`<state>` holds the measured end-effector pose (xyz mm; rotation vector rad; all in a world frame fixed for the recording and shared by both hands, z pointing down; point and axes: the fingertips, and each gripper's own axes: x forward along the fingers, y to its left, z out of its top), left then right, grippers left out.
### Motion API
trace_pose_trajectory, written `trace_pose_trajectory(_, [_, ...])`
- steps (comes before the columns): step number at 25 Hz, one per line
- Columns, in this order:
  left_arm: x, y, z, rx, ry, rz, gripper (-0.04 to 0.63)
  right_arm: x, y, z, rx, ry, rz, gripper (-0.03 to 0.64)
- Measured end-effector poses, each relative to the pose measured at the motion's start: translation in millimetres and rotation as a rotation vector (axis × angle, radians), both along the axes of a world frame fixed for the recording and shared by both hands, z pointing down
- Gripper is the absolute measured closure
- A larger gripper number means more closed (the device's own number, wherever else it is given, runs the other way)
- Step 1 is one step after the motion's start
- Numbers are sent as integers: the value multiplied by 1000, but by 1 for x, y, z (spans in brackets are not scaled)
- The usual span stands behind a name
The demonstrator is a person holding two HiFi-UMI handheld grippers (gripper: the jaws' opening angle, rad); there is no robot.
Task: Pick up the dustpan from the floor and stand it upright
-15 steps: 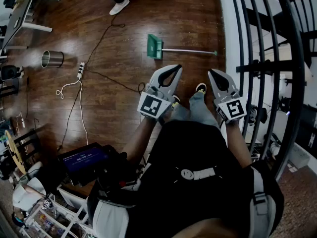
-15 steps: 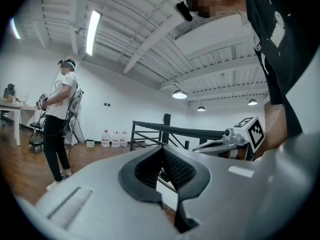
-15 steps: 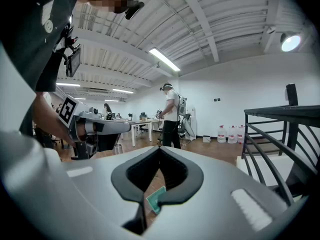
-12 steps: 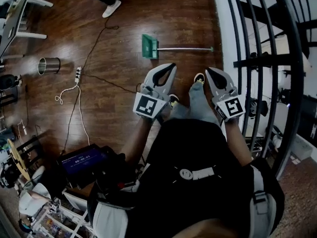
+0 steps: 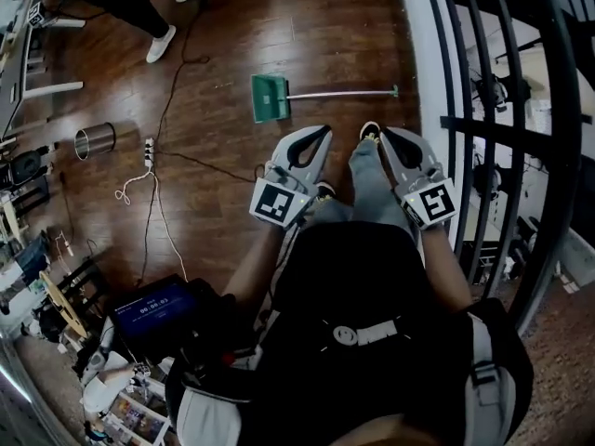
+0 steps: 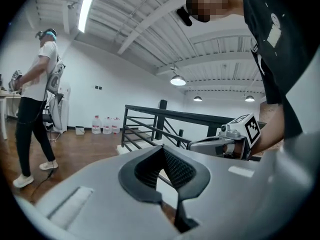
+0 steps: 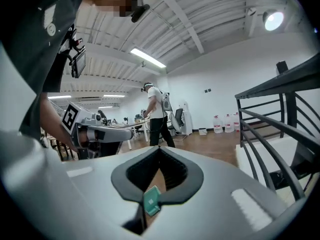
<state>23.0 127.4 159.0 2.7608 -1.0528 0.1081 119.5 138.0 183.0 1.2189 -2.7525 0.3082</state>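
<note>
Green dustpan (image 5: 269, 98) lies flat on the wooden floor (image 5: 307, 26), just beyond the person's shoe (image 5: 370, 130). The pan is to the left and its thin handle (image 5: 339, 93) runs right toward the black railing (image 5: 483, 124).

Left hand-held gripper (image 5: 319, 136): jaws together, tips meeting, nothing between them. Right hand-held gripper (image 5: 390, 137): jaws likewise closed and empty. Through the gap behind its tips the dustpan shows as a small green patch, well apart.

Both are held near the body, side by side, clear of the dustpan.

Left of the dustpan — a power strip (image 5: 149, 145) with cables, then a metal bin (image 5: 94, 139). A second person (image 5: 130, 3) stands at far left.
</note>
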Motion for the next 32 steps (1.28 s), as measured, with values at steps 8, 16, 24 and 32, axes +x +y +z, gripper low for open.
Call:
trace_pose_trajectory(8, [76, -139, 147, -98, -102, 49, 578, 57, -135, 126, -93, -95, -12, 615])
trace_pose_trajectory(16, [75, -197, 276, -230, -83, 70, 578, 44, -196, 232, -230, -73, 3, 615])
trace_pose_trajectory(24, [35, -222, 329, -200, -243, 185, 577, 5, -217, 230, -274, 11, -7, 615])
trace_pose_trajectory(32, [55, -232, 478, -203, -489, 352, 417, 42, -209, 315, -352, 67, 46, 615])
